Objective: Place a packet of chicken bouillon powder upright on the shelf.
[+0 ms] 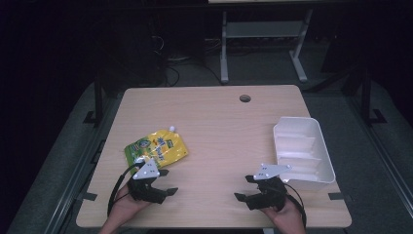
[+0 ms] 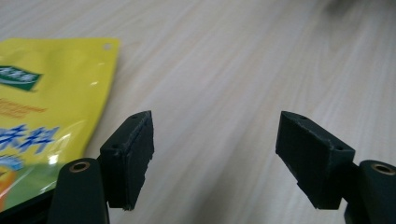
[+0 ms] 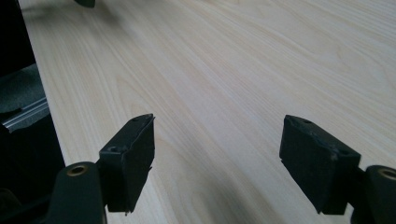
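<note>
In the high view, a yellow pouch (image 1: 157, 146) lies flat on the table (image 1: 219, 122) at its left, just beyond the left gripper (image 1: 165, 181). A white tray (image 1: 325, 170) sits at the right edge, beside the right gripper (image 1: 244, 187).

In the left gripper view, the jaws stand wide apart, empty, with the pouch (image 2: 46, 107) beside the left jaw.

In the right gripper view, the jaws stand wide apart over bare wood.
</note>
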